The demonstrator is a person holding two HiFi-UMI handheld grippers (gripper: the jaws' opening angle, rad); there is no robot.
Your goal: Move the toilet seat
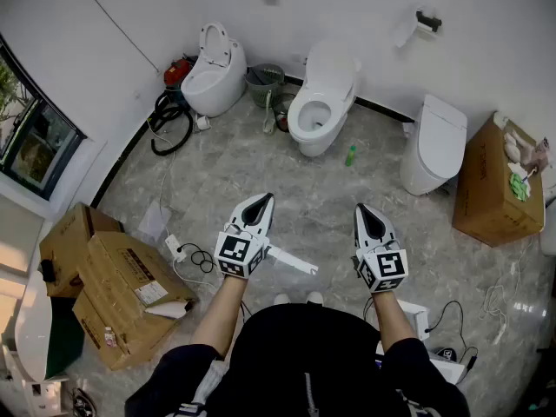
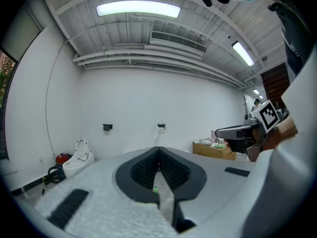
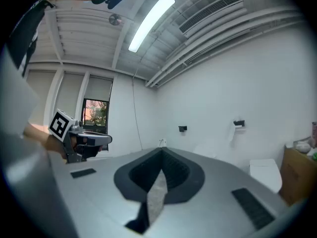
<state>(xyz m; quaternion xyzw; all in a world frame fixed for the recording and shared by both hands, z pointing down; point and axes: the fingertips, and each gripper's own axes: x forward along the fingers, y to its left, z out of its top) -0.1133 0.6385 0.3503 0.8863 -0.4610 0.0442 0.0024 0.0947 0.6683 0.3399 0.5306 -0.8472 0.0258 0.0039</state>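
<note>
Three white toilets stand along the far wall. The middle toilet [image 1: 321, 102] has its lid raised and its seat [image 1: 311, 115] down around the open bowl. The left toilet [image 1: 213, 72] has its seat up; it also shows in the left gripper view [image 2: 79, 157]. The right toilet [image 1: 434, 142] is closed and also appears low at the right of the right gripper view [image 3: 265, 172]. My left gripper [image 1: 263, 201] [image 2: 158, 151] and right gripper [image 1: 362, 209] [image 3: 161, 155] are both shut and hold nothing. They hang side by side over the floor, well short of the toilets.
Stacked cardboard boxes [image 1: 113, 285] lie at the near left and a large box [image 1: 495, 181] stands at the right. A green bottle [image 1: 351, 155], a basket [image 1: 266, 83], a black hose [image 1: 169, 120] and a power strip with cables [image 1: 174, 248] are on the marble floor.
</note>
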